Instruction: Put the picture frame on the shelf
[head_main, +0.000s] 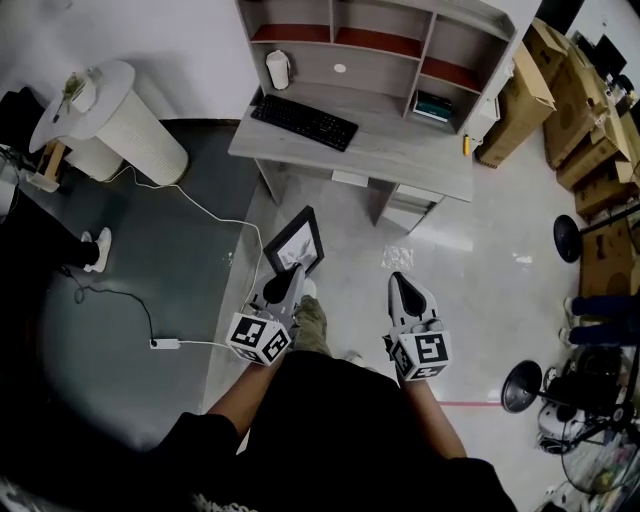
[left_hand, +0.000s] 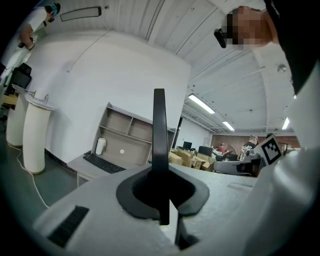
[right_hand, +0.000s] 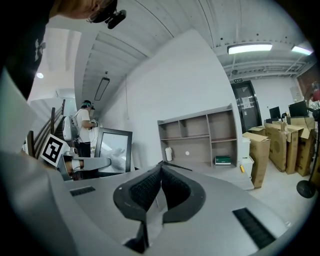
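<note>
The black picture frame (head_main: 296, 243) with a pale print stands upright in my left gripper (head_main: 283, 282), which is shut on its lower edge. The left gripper view meets the picture frame (left_hand: 159, 145) edge-on, rising from between the jaws. My right gripper (head_main: 404, 292) hovers beside it, shut and empty, its pads meeting in the right gripper view (right_hand: 160, 186). From there the picture frame (right_hand: 114, 149) appears at left. The grey shelf unit (head_main: 385, 45) on the desk (head_main: 370, 145) lies ahead, with open compartments.
A keyboard (head_main: 304, 122) and a white cup (head_main: 277, 69) sit on the desk, a small green box (head_main: 431, 106) in a lower compartment. A white bin (head_main: 115, 120) stands at left, cardboard boxes (head_main: 560, 100) at right, a cable and power strip (head_main: 165, 343) on the floor.
</note>
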